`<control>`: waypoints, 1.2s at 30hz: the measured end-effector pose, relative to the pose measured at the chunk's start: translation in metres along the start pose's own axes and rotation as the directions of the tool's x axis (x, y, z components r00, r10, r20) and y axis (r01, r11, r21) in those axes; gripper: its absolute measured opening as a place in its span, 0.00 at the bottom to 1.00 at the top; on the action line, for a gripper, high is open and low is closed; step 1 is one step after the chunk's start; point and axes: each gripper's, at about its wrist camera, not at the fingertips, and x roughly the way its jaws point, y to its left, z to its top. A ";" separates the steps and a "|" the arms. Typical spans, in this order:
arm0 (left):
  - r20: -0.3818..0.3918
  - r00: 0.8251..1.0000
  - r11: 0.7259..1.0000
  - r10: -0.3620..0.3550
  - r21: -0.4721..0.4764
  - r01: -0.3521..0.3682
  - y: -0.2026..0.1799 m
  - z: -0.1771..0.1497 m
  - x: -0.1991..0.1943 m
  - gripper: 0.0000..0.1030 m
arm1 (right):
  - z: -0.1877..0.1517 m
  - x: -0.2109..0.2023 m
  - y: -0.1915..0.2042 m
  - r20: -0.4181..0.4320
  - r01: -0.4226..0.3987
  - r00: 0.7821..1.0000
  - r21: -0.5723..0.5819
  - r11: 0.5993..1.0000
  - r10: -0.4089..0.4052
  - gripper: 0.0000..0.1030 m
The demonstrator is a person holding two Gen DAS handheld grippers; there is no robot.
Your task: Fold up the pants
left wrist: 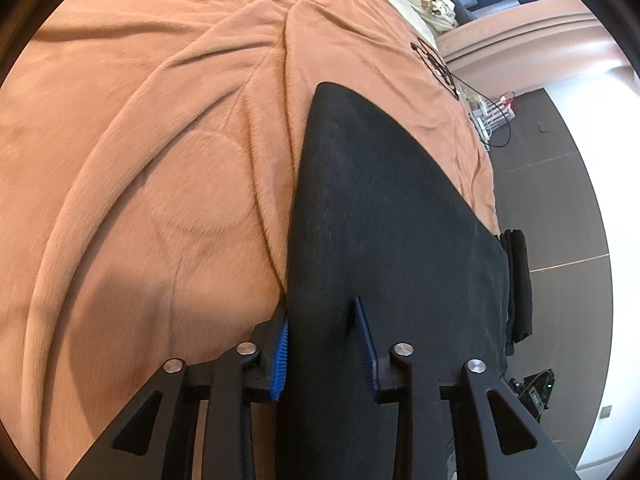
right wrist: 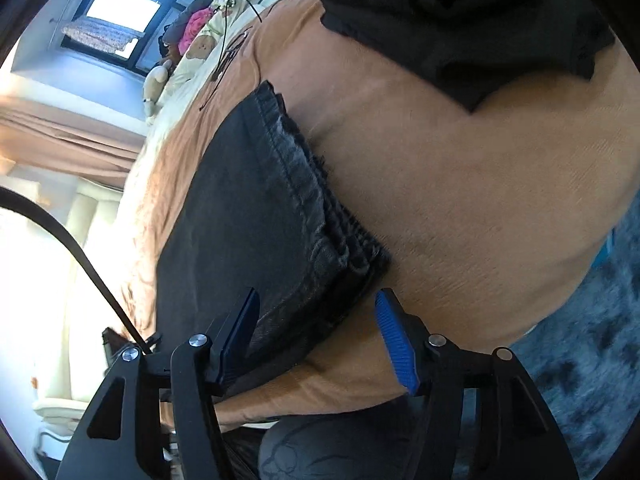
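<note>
Black pants [left wrist: 380, 208] are laid flat on an orange-brown blanket [left wrist: 160, 140] that covers the bed, near its edge.

Left tongs [left wrist: 324, 344]: jaws spread, with the pants fabric lying between the blue pads [left wrist: 280, 356]. Cloth is seen against both pads, but no pinched fold is visible; the tongs are read as released, not clenched. In this view the pants taper away to a narrow dark end further up the bed.

Right tongs [right wrist: 320, 332]: jaws wide apart, released. The frayed hem end of the pants [right wrist: 304, 184] is seen stacked in layers, faded stitching along the edge. The near corner of the hem lies between the two blue pads [right wrist: 396, 344]; the left pad is over the cloth, the right pad is over bare blanket [right wrist: 480, 184], just beside the frayed edge.

A second dark garment [right wrist: 460, 12] is bunched on the blanket at the top of the right view, well apart from the hem. Pillows and soft toys [right wrist: 200, 40] are noted at the far end of the bed, a window [right wrist: 120, 0] behind them.
</note>
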 end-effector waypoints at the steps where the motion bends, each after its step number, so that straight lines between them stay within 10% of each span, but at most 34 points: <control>1: -0.003 1.000 1.000 -0.001 0.004 0.001 -0.001 0.003 0.001 0.27 | 0.000 0.004 -0.002 -0.007 -0.011 1.000 0.001 1.000 0.011 0.57; 9: 0.023 0.991 0.991 -0.132 0.026 0.131 -0.021 0.011 -0.019 0.19 | 0.002 0.018 -0.014 -0.017 -0.031 0.999 0.021 0.999 0.031 0.57; 16: -0.017 1.000 1.000 -0.018 -0.005 0.018 -0.012 0.026 0.011 0.19 | 0.004 0.016 -0.022 -0.007 -0.061 0.998 0.026 0.998 0.061 0.57; 24: -0.004 0.999 0.999 -0.051 -0.010 0.051 -0.002 0.034 0.021 0.07 | 0.005 0.021 -0.021 0.032 -0.087 0.996 0.044 0.995 0.085 0.57; 29: 0.051 0.995 0.997 -0.081 0.012 0.081 -0.011 0.035 0.003 0.06 | 0.005 0.020 -0.010 0.041 -0.095 0.995 0.007 0.995 0.094 0.25; 36: 0.093 0.990 0.995 -0.102 0.028 0.100 -0.016 0.041 -0.031 0.05 | -0.007 0.025 0.005 0.041 -0.121 0.992 0.002 0.993 0.120 0.22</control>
